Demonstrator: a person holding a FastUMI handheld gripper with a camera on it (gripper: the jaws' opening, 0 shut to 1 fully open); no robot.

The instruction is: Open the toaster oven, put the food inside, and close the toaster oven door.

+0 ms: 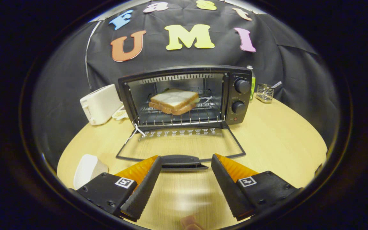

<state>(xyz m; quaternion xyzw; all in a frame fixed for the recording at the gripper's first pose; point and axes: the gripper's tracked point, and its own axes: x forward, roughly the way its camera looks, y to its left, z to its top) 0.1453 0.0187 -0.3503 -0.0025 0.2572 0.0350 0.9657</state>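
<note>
Spread wide and empty, tongs [186, 174] straddling the dark handle [184, 160] of the black glass door [180, 144], dropped flat on the pale wooden counter [276, 140], ready to lift shut. Beyond, sliced-bread sandwich [175, 101] already on the rack inside the black toaster oven [185, 95].

White toaster [100, 103] at back left on pale wooden desk [276, 143]. Green bottle [252, 83] and clear holder [264, 93] at back right. White object [88, 170] at near left edge.
</note>
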